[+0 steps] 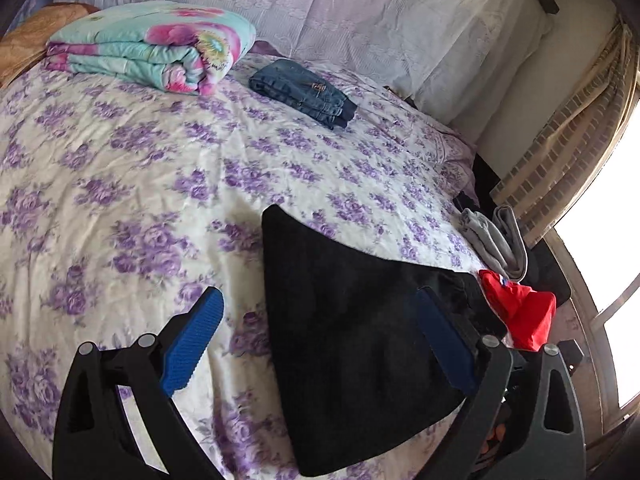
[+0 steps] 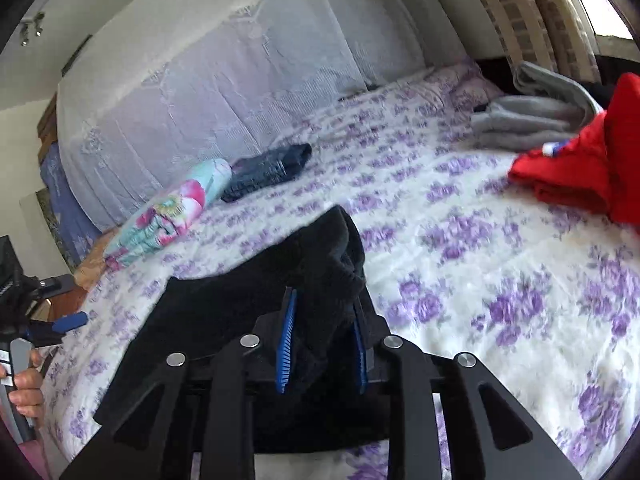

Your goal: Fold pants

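While my right gripper [image 2: 322, 340] pinches a bunched fold of the black pants [image 2: 256, 300] between its blue pads, my left gripper [image 1: 320, 344] hangs above the bed [image 1: 140, 184] with its fingers spread wide and nothing between them. The pants lie on the flowered sheet at the near edge of the bed, partly flat, with the pinched end lifted and crumpled over my right fingers. The cloth looks thick and fuzzy, so I judge it is soft and a little heavy; it will sag and not keep a crease by itself. I think the best place to take hold is at a hem or a corner, through both layers. My right gripper points forward and low over the cloth. My left one looks down on the flat black part from the side, and its right finger is over the cloth. Farther away are folded jeans [image 1: 304, 92], a flowered blanket [image 1: 152, 48], grey clothes [image 2: 532, 116] and a red garment [image 2: 580, 168].
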Action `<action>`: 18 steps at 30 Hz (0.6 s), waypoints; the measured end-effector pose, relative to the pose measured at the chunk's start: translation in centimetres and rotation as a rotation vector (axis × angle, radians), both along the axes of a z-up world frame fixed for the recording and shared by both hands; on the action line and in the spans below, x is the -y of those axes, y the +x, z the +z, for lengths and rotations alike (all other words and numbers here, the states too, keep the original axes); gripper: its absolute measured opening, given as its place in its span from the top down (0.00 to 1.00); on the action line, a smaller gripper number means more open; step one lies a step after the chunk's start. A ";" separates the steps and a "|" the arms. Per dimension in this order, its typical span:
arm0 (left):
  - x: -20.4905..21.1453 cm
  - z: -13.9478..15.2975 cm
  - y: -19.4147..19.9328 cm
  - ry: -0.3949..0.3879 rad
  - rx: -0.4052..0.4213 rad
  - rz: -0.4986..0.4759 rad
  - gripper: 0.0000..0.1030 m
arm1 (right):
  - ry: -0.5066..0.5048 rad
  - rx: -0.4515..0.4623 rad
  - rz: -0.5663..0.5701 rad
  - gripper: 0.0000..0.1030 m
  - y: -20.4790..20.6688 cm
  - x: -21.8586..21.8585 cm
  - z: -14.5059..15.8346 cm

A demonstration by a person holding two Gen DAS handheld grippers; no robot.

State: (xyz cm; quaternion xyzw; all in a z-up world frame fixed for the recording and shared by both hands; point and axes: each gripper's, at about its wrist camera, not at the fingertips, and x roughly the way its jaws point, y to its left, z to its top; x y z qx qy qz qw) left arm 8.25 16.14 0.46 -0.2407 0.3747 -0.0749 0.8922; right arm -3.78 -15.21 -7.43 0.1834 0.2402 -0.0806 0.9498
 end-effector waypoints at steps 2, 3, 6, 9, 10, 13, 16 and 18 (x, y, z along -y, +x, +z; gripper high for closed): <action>0.8 -1.1 -0.6 0.015 -0.013 -0.024 0.09 | -0.018 -0.070 -0.007 0.46 -0.1 0.5 -1.4; 1.3 -1.3 -0.7 0.023 -0.013 -0.037 0.09 | -0.022 -0.080 -0.012 0.37 -0.4 0.9 -1.2; 4.0 -2.4 -1.6 0.069 0.021 -0.141 0.09 | -0.067 -0.063 -0.028 0.36 -1.8 1.5 0.9; 6.8 -2.7 -2.4 0.080 0.075 -0.262 0.09 | -0.133 0.012 -0.006 0.39 -2.5 -0.2 4.0; 8.0 -2.8 -2.6 0.081 0.098 -0.310 0.09 | -0.156 0.039 0.053 0.40 -2.1 -1.5 4.9; 11.2 -3.6 -2.9 0.081 0.110 -0.439 0.09 | -0.140 0.076 0.241 0.50 0.7 -4.6 6.2; 13.0 -5.2 -3.2 0.128 0.099 -0.483 0.09 | -0.013 0.042 0.475 0.52 5.8 -6.5 5.5; 13.2 -5.9 -3.3 0.134 0.103 -0.484 0.09 | 0.040 -0.075 0.553 0.54 9.6 -6.9 3.7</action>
